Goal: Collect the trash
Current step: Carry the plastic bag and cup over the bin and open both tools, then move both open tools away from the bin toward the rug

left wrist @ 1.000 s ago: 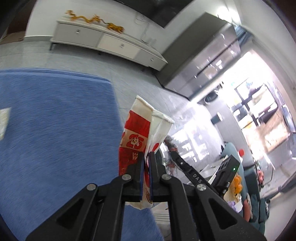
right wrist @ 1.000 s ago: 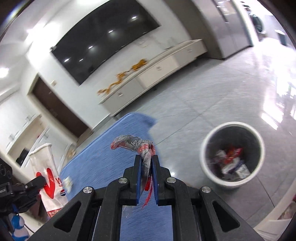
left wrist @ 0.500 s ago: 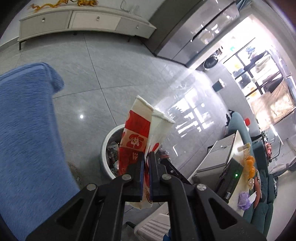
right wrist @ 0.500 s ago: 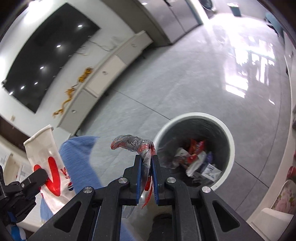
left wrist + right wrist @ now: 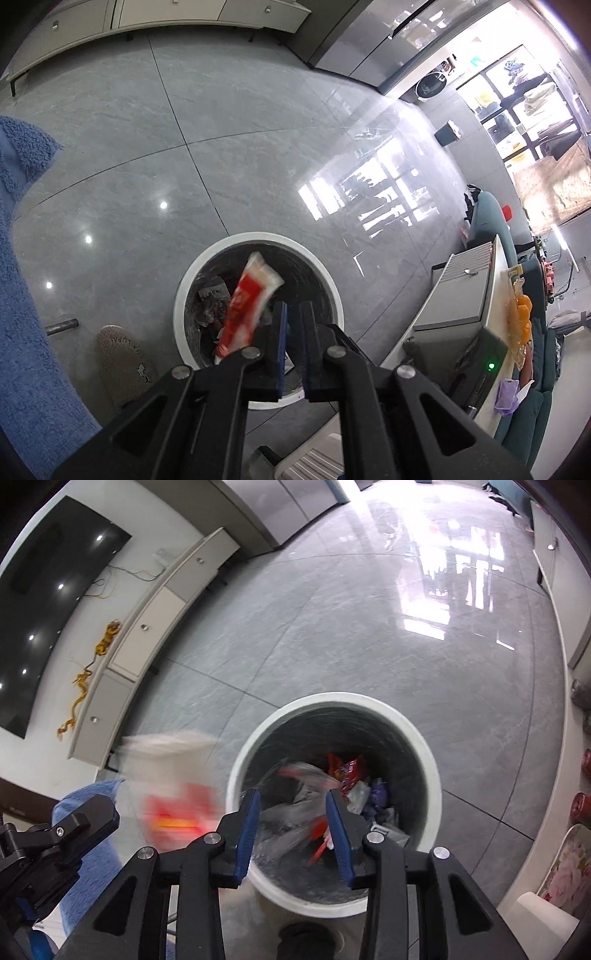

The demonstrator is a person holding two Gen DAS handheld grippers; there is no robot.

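Note:
A white round trash bin [image 5: 332, 291] [image 5: 432, 775] with wrappers inside stands on the grey tile floor below both grippers. My left gripper [image 5: 291, 332] is slightly open and empty; the red and white paper cup [image 5: 247, 306] is loose beside its left finger, over the bin. The cup shows blurred in the right wrist view [image 5: 173, 786], left of the bin. My right gripper [image 5: 291, 819] is open over the bin, and the clear and red plastic wrapper [image 5: 295, 812] is loose and blurred between its fingers.
A blue rug [image 5: 26, 332] lies to the left. A beige slipper [image 5: 122, 362] is on the floor by the bin. A white low cabinet [image 5: 155, 627] runs along the far wall. A table edge with devices [image 5: 480, 332] is at the right.
Both grippers moved over the bin and opened. The cup has left the left gripper and the wrapper has left the right gripper; both are falling.

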